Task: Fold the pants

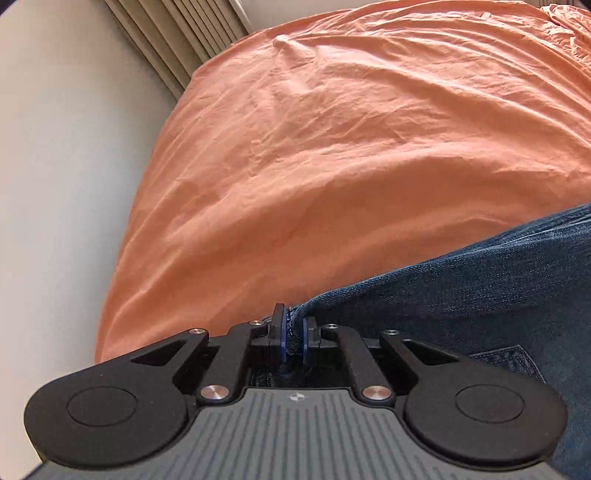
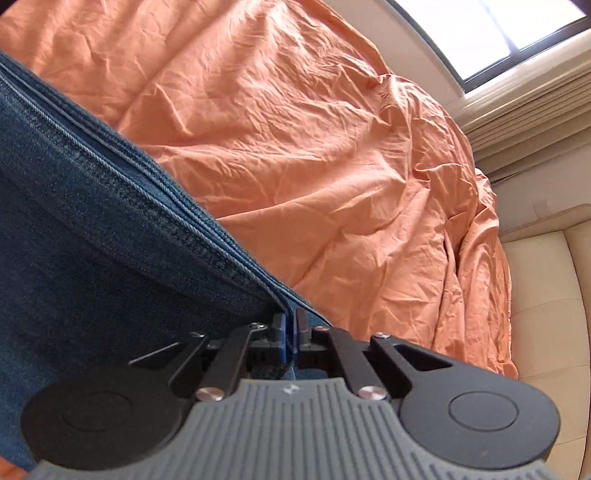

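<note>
In the left wrist view, a pale wall fills the left side, with pleated beige curtains at the top. Next comes the bed, covered by a wrinkled orange sheet that takes up most of the frame. At the bottom, the left gripper has its jaws nearly closed, pinching a thick hemmed edge of the blue jeans. The denim runs off to the right, and a stitched back pocket shows beside the gripper body.

In the right wrist view, the jeans fill the left side, lying across the orange sheet, their seamed edge sloping down to the right gripper. Its jaws are almost shut, clamped on that seamed edge. Right of the bed stands a cream cushioned seat, with a bright window above it.
</note>
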Tool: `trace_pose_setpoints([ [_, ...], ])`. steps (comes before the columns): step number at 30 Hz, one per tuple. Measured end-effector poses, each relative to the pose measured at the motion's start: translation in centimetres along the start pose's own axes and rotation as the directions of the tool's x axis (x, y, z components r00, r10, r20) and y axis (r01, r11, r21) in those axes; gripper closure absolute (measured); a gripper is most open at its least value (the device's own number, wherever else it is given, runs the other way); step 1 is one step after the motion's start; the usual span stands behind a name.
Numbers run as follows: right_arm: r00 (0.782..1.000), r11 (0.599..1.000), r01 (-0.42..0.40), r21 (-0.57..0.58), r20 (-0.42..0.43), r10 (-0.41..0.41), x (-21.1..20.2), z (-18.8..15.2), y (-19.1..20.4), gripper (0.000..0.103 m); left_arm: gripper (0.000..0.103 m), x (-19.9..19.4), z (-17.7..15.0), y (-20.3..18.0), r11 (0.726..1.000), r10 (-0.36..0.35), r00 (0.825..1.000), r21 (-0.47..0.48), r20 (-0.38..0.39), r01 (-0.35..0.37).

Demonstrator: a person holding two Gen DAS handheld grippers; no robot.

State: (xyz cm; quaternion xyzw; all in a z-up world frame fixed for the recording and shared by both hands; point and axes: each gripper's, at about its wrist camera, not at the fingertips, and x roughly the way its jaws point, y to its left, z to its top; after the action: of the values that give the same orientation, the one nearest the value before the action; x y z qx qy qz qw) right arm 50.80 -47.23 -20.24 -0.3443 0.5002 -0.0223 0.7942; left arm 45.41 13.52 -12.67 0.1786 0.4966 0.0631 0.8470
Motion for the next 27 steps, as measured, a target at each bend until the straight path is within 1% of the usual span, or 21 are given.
trace_pose_setpoints([
  [4,0.999,1.0,-0.027,0.001,-0.024,0.027,2.7,0.6,0.8,0.103,0.094,2.7,0.2,-0.5,1.0,-0.016,0.999,-0.003,-0.029,0.015],
  [8,0.999,0.999,-0.033,0.026,-0.018,0.033,3.6,1.0,0.7,0.103,0.094,3.5,0.2,-0.7,1.0,-0.021,0.999,-0.006,-0.039,0.021],
  [11,0.999,0.998,-0.039,0.039,-0.013,0.039,3.1,1.1,0.2,0.103,0.094,2.3,0.1,-0.5,1.0,-0.01,1.0,-0.008,-0.016,0.01],
  [13,0.999,0.997,-0.04,0.06,0.015,0.039,1.8,1.1,-0.8,0.103,0.094,0.4,0.1,0.2,0.999,-0.007,1.0,-0.041,0.026,0.008],
  [15,0.998,0.993,-0.052,0.107,0.043,0.048,0.9,1.3,-1.9,0.103,0.094,-1.0,0.2,1.1,0.997,-0.014,0.999,-0.07,0.047,0.018],
  [16,0.997,0.99,-0.056,0.128,0.051,0.05,0.8,1.4,-2.2,0.103,0.094,-1.1,0.2,1.3,0.997,-0.02,0.999,-0.071,0.044,0.023],
  [18,0.998,0.986,-0.066,0.153,0.034,0.062,1.4,1.8,-2.1,0.103,0.094,-0.6,0.2,1.1,0.998,-0.023,0.999,-0.066,0.041,0.025],
  [20,0.999,0.985,-0.048,0.167,0.011,0.047,2.3,2.0,-1.4,0.103,0.092,0.1,0.1,0.5,0.999,-0.022,0.999,-0.045,0.025,0.023],
  [21,0.999,0.984,-0.036,0.176,0.0,0.037,2.5,1.9,-1.3,0.099,0.081,0.1,-0.1,0.3,0.999,-0.004,1.0,-0.038,0.031,0.005],
  [22,1.0,0.982,-0.02,0.189,-0.004,0.022,2.5,1.8,-1.3,0.089,0.077,-0.2,-0.3,0.2,0.999,0.004,0.999,-0.036,0.053,-0.002],
  [23,1.0,0.978,-0.01,0.21,0.0,0.01,2.2,1.6,-1.7,0.077,0.062,-0.6,-0.4,0.2,0.999,0.004,0.998,-0.032,0.069,-0.002],
  [24,1.0,0.971,-0.012,0.238,0.009,0.01,1.7,1.3,-2.4,0.073,0.039,-1.1,-0.5,0.4,0.999,-0.007,0.997,-0.039,0.076,0.01],
  [25,1.0,0.963,-0.019,0.269,0.019,0.014,1.1,1.0,-3.2,0.068,0.032,-1.7,-0.5,0.7,0.998,-0.026,0.996,-0.051,0.09,0.031],
  [26,0.999,0.953,-0.025,0.301,0.03,0.017,0.3,0.7,-4.0,0.064,0.03,-2.3,-0.6,0.9,0.998,-0.039,0.994,-0.054,0.104,0.045],
  [27,0.999,0.943,-0.033,0.331,0.044,0.02,-0.6,0.4,-4.9,0.062,0.03,-2.8,-0.6,0.9,0.998,-0.039,0.993,-0.05,0.108,0.044],
])
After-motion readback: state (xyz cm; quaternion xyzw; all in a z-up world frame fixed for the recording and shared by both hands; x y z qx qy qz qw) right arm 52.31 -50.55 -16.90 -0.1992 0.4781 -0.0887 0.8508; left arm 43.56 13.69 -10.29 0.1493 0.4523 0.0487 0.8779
